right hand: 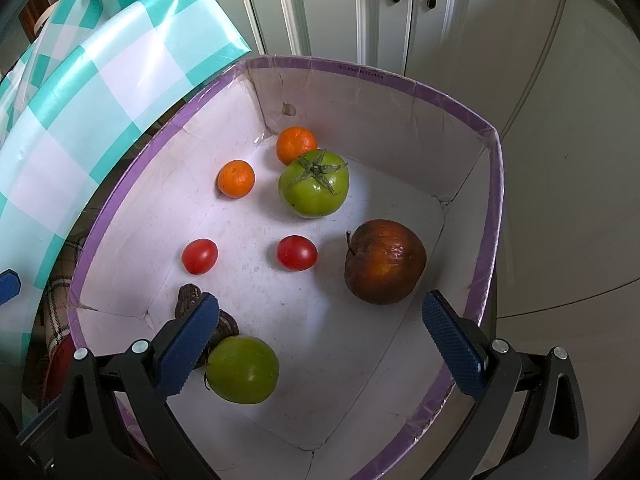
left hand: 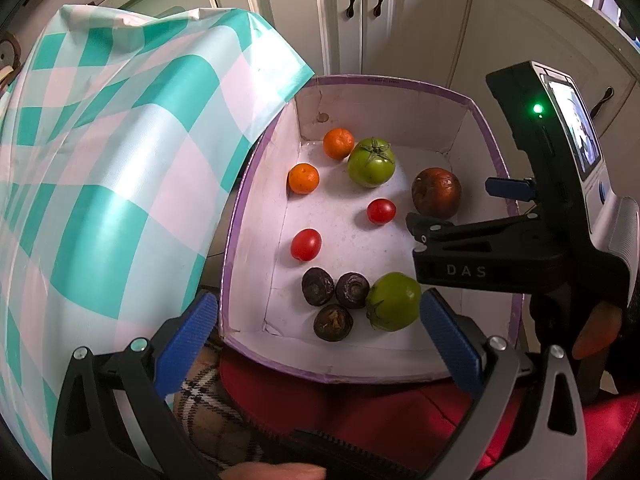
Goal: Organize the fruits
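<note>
A white box with a purple rim [left hand: 256, 152] [right hand: 486, 248] holds the fruit. Inside lie two oranges [left hand: 339, 143] [left hand: 303, 178], two green tomatoes [left hand: 371, 162] [left hand: 393, 301], two red cherry tomatoes [left hand: 381, 211] [left hand: 305, 244], a dark brown apple [left hand: 436, 193] [right hand: 385, 261] and three dark wrinkled fruits [left hand: 334, 304]. My left gripper [left hand: 318, 344] is open and empty over the box's near rim. My right gripper [right hand: 320, 346] is open and empty above the near green tomato [right hand: 242, 369]; in the left wrist view [left hand: 416, 236] its fingers hover over the box's right side.
A table with a teal and white checked cloth [left hand: 100, 168] [right hand: 80, 112] stands left of the box. White cabinet doors [left hand: 360, 12] run behind. The box rests on a red surface [left hand: 360, 412] beside plaid fabric [left hand: 208, 396].
</note>
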